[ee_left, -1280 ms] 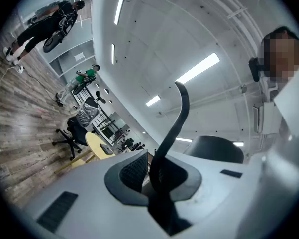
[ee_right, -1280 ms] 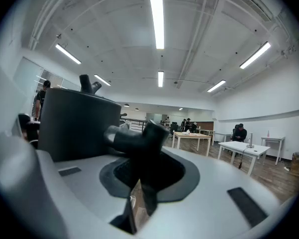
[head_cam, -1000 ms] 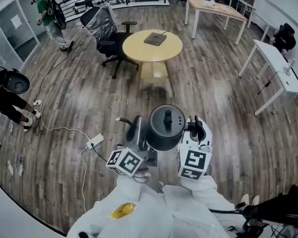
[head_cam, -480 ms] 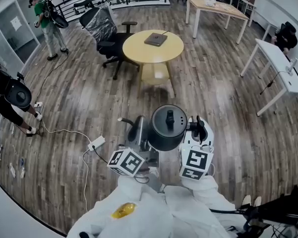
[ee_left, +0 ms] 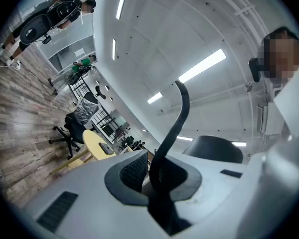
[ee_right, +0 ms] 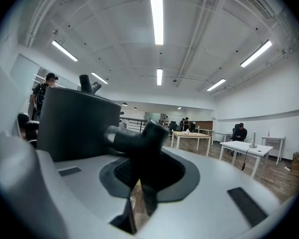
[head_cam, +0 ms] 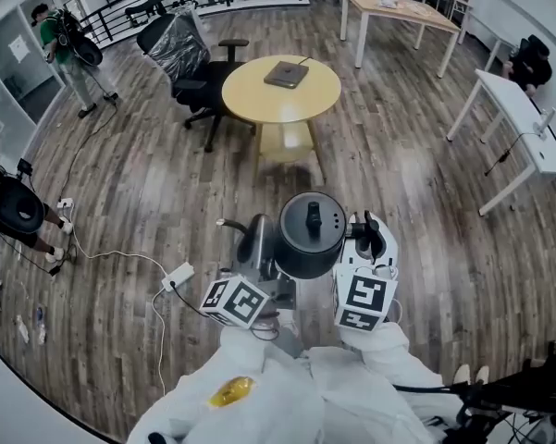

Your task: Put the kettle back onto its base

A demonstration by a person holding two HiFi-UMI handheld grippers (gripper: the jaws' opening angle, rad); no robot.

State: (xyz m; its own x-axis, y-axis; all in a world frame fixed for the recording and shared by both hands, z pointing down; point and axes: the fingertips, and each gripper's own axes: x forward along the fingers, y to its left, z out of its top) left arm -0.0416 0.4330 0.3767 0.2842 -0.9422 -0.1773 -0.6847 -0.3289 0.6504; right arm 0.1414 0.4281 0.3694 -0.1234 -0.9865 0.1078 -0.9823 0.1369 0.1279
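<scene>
A wood-plank floor (head_cam: 148,183) fills the room. On the far round yellow table (head_cam: 259,95) lies a flat dark grey slab (head_cam: 287,73), too small to identify. The black domed kettle (head_cam: 310,234) hangs near, its underside hidden, between 2 grippers. Only their own views show the grips: the left gripper (head_cam: 255,240) is clamped on its thin curved black strip (ee_left: 178,116), the right gripper (head_cam: 366,239) on a black stub (ee_right: 134,136) at its side.

An open-plan office. Wood-plank floor (head_cam: 148,192), swivel chair (head_cam: 190,58), round bench (head_cam: 279,89), white desks (head_cam: 518,123) and ceiling strip lights (ee_right: 156,14).
</scene>
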